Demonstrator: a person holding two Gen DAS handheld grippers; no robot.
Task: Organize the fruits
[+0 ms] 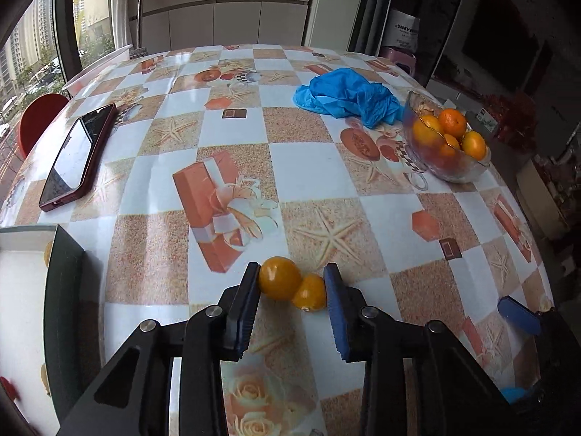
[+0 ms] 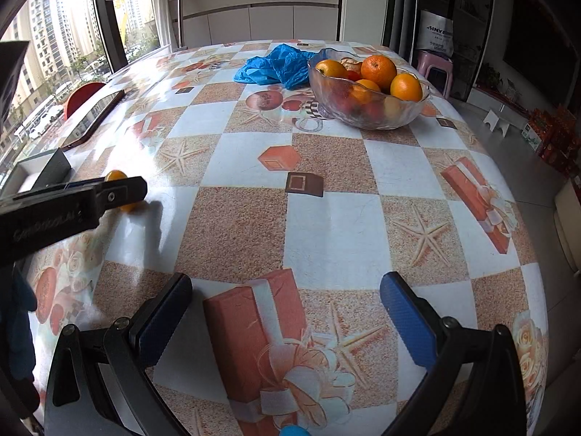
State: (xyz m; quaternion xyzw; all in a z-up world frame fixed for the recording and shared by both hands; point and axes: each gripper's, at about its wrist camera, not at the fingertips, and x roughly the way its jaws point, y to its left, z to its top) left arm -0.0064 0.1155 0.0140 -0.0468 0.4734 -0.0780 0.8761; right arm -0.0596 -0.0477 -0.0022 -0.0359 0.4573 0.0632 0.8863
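Oilcloth, left wrist view: a checked bench cover (image 1: 308,167) printed with starfish and gift boxes; white cabinets and a window with towers stand behind the bench.
Left gripper (image 1: 292,285): fingers closed on two small yellow fruits (image 1: 290,285), which sit side by side on the cloth, each finger touching one.
Glass bowl (image 1: 445,141): far right of the fruits, heaped with oranges (image 1: 452,121); a blue plastic bag (image 1: 348,98) lies just left of it.
Phone (image 1: 78,152): far left of the bowl.
Box (image 1: 54,290): dark-sided, cut off at the left edge, contents unclear.
Right wrist view: right gripper (image 2: 287,309) has its fingers spread wide over bare cloth, well short of the bowl (image 2: 366,109).
Fruits (image 2: 121,190): far left of the bowl, mostly hidden behind the left gripper's finger.
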